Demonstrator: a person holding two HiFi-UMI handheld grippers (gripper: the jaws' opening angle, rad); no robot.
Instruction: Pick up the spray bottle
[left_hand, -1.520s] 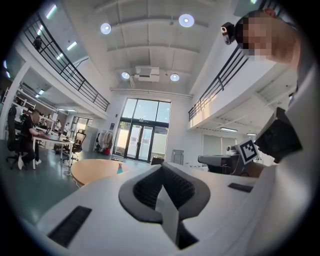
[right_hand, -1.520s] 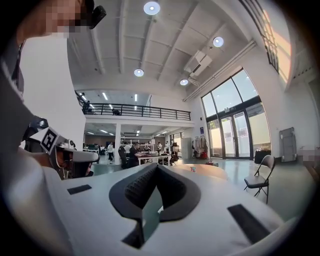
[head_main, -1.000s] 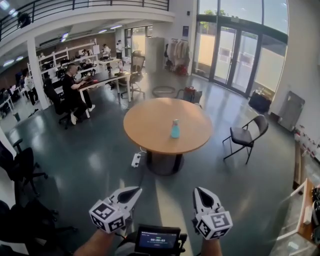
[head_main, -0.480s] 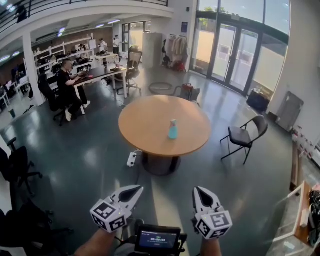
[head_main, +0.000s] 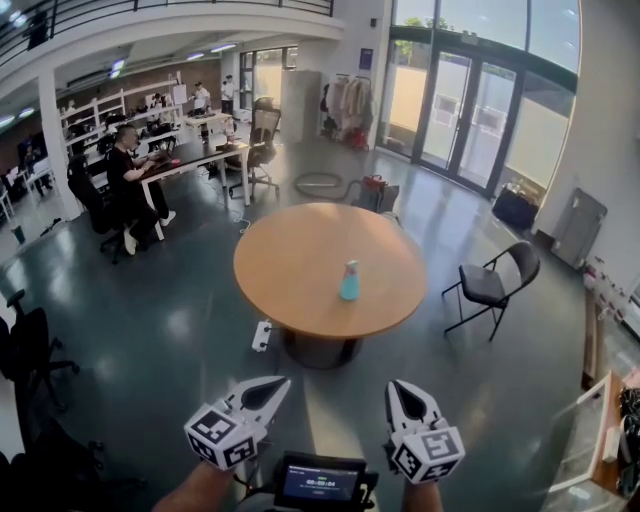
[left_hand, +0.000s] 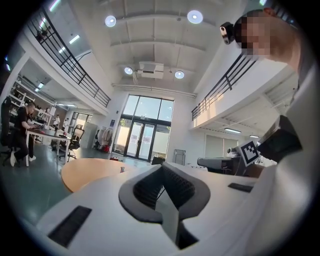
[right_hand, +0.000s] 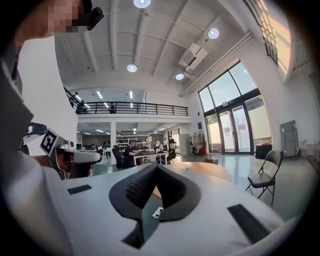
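Where the grippers were: low at the near edge of the head view, side by side above a small screen (head_main: 320, 482), both pointing ahead toward the table.
Left gripper (head_main: 277, 383): jaws pressed together with nothing between the pads; its own view showed only open room past the closed tips.
Right gripper (head_main: 401, 386): likewise closed and empty, with floor and table beyond it.
Floor between: bare dark floor lay between the grippers and the table, with a white power strip (head_main: 262, 335) by the table's foot.
Round table (head_main: 290, 260): wooden top on a single dark pedestal, well apart from both grippers.
Spray bottle (head_main: 350, 281): upright on the table, right of the top's middle, pale blue with a lighter cap, the only thing on the top.
Further off: a folding chair (head_main: 490, 285) stood right of the table; a seated person (head_main: 125, 180) worked at a desk far left; glass doors (head_main: 465, 115) closed the back.
Done: only part of the approach, as I judged it; the bottle was untouched.
Left: closing the remaining gap, opening a gripper, closing it on the bottle, and lifting.
Change from a second before: the table and bottle sat lower and larger in the head view, hence nearer; both grippers kept their closed, level pose.
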